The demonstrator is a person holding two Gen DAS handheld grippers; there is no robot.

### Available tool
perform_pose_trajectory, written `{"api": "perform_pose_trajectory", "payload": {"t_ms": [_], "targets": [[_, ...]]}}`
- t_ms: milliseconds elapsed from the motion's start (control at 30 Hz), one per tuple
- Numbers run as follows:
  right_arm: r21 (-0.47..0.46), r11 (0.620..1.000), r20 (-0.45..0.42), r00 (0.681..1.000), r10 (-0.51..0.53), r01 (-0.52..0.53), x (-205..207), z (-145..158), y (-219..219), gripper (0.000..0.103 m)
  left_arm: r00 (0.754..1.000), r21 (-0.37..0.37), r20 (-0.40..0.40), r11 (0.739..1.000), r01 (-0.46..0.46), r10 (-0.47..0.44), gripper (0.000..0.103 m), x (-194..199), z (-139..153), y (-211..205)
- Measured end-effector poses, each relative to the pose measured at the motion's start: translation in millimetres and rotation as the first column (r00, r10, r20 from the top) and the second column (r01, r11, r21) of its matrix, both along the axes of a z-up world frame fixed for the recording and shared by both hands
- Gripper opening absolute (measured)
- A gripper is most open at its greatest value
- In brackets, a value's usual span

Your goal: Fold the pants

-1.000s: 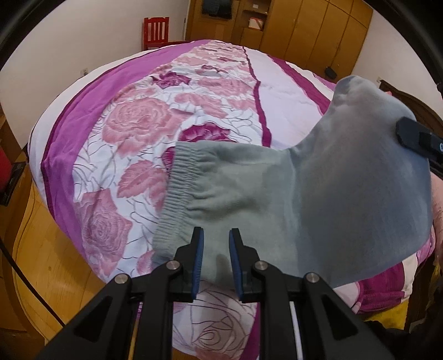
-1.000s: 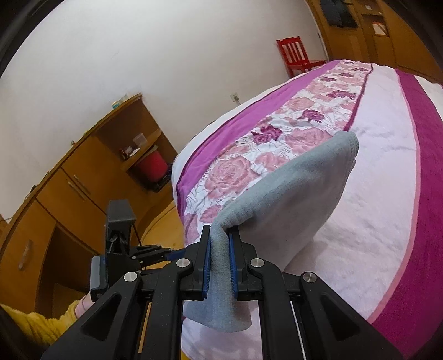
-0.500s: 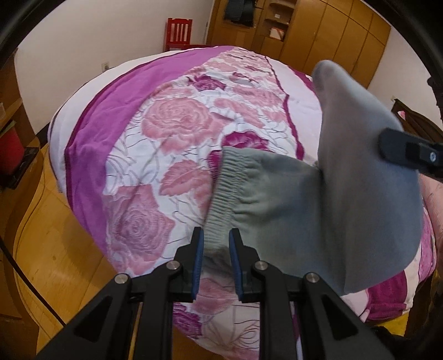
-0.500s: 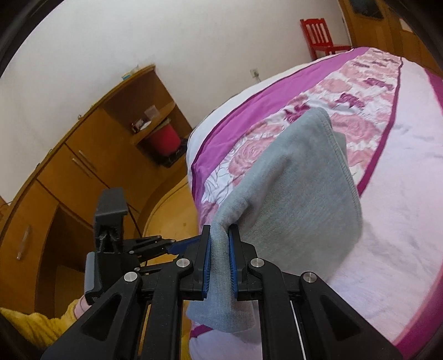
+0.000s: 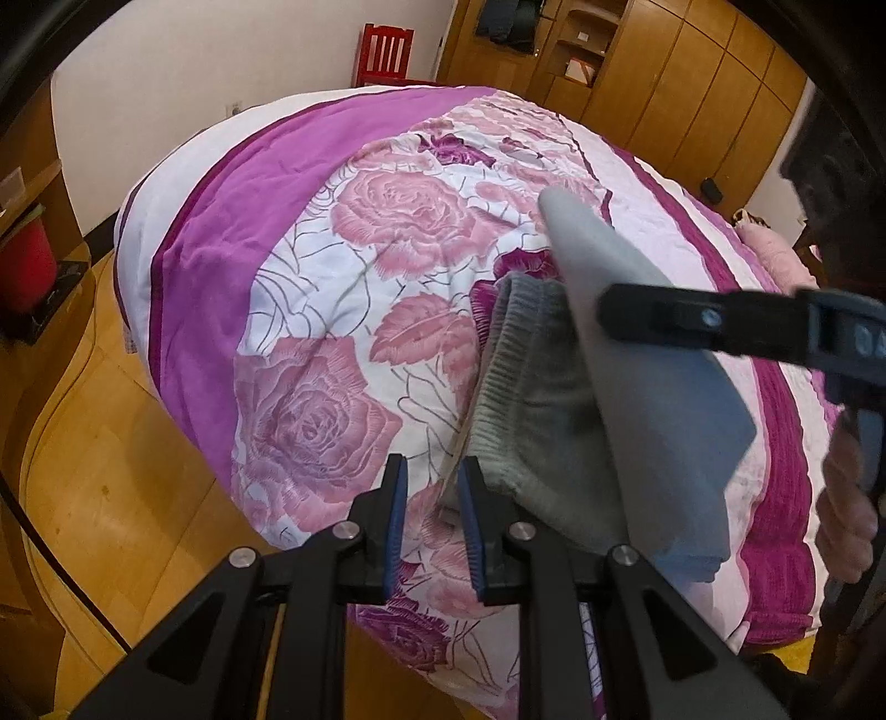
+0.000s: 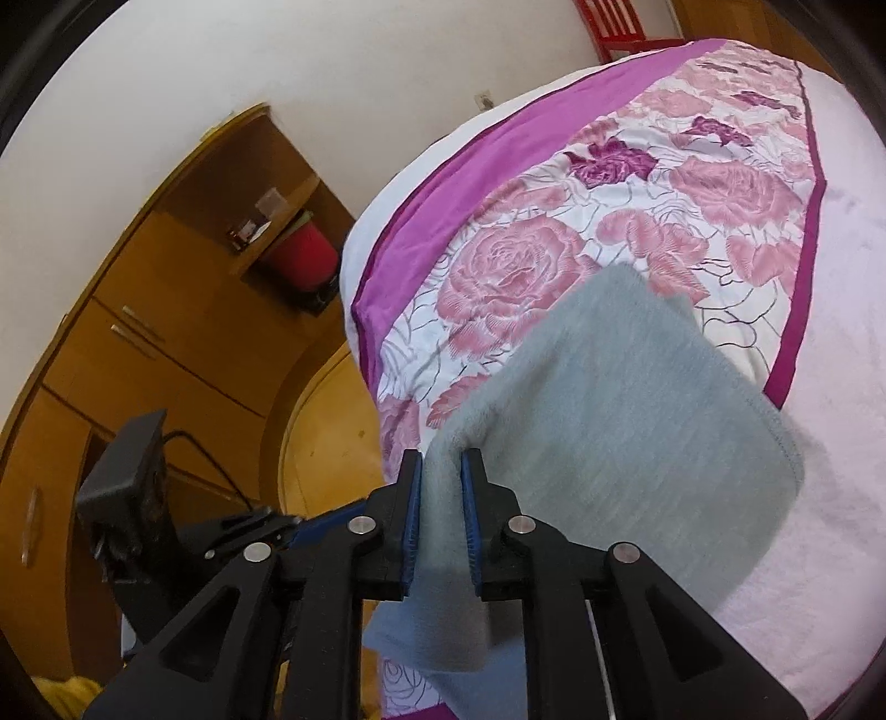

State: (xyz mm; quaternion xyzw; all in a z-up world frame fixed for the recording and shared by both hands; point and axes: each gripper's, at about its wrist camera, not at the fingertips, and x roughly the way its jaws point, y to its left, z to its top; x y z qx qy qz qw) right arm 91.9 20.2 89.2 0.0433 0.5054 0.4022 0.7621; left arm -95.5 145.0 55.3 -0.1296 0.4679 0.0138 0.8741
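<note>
Inspection covered 2 wrist views above a bed (image 5: 288,183) with a purple, white and rose-patterned cover.

The pants (image 5: 554,399), grey knit with a ribbed elastic waistband (image 5: 498,376), lay partly on the near portion of the bed and were partly lifted off it. In the left wrist view the waistband ran toward the left gripper (image 5: 431,498), and 1 raised panel of the grey fabric stood above the bed on the right of the frame.

Left gripper: the 2 blue-padded jaws stood narrowly apart. A thin edge of the pants, at the waistband corner, ran into the gap and lay against the right pad. Whether both pads pressed on it could not be determined from the view.

Right gripper (image 6: 441,498): the 2 jaws held a bunched fold of the pants between them, fabric filling the gap and hanging out below the pads. The jaws were opening at the time of observation, with the pads touching the cloth on both sides. From this grip the fabric sloped away to the bed, its far edge lying on the rose-patterned band near the dark purple stripe.

In the left wrist view the right gripper appeared side-on at the right, crossing the raised panel, with part of a person's hand (image 5: 847,520) on its handle.

Surroundings noted: wooden floor (image 5: 111,471), wooden wardrobe (image 5: 692,83), red chair (image 5: 385,52) by the far wall, red bin (image 6: 302,252) under a wooden shelf unit.
</note>
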Motion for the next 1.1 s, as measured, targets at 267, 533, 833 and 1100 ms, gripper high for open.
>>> {"api": "perform_pose_trajectory", "payload": {"t_ms": [267, 533, 833, 1100], "targets": [[0.018, 0.999, 0.042, 0.999, -0.030, 0.030, -10.7, 16.7, -22.4, 0.016, 0.999, -0.006, 0.021, 1.000, -0.024, 0.024, 0.019, -7.8, 7.4, 10.6], [-0.084, 0.993, 0.093, 0.993, -0.069, 0.077, -38.6, 7.9, -64.6, 0.016, 0.995, -0.006, 0.098, 1.000, -0.018, 0.018, 0.019, -18.5, 44.1, 7.1], [-0.112, 0.988, 0.022, 0.995, -0.100, 0.102, -57.4, -18.5, -98.8, 0.016, 0.985, -0.037, 0.131, 0.993, 0.115, -0.109, 0.026, -9.8, 55.5, -33.8], [-0.149, 0.988, 0.026, 0.999, -0.026, 0.029, -67.0, -28.0, -79.1, 0.019, 0.991, -0.077, 0.062, 0.990, 0.121, -0.117, 0.020, 0.4, 25.1, -34.9]]}}
